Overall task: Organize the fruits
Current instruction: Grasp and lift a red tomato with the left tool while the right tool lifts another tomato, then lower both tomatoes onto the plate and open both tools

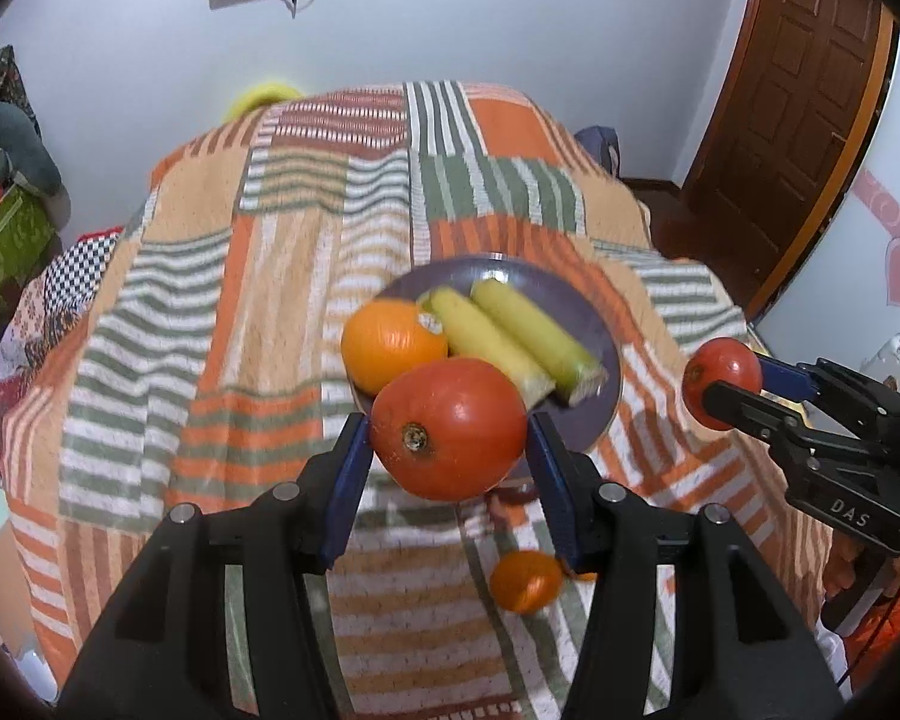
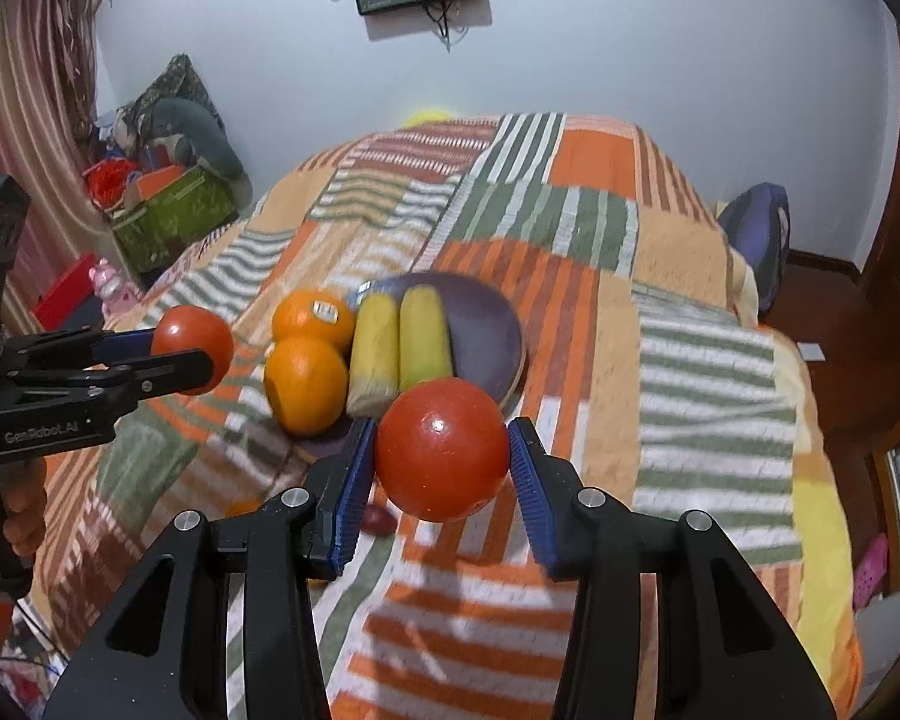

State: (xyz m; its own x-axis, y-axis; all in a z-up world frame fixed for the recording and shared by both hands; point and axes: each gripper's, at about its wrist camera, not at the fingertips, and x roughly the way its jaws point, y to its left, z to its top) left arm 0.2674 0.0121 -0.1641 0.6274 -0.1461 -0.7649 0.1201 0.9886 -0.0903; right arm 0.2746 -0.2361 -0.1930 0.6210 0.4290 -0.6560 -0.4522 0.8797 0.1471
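Left gripper [image 1: 448,427] clamped on round red tomato [image 1: 448,427], aloft | right gripper [image 2: 442,450] clamped on second red tomato [image 2: 442,450] | both likely bound for grey round plate [image 2: 486,312] with bananas [image 2: 399,348].

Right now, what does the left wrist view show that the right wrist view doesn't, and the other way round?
Only left wrist: the stem end of the left tomato, clamped in the left gripper. Only right wrist: a second orange, a striped curtain, and the hand holding the left gripper. Both: the plate with two bananas, and the right gripper shut on the right tomato.
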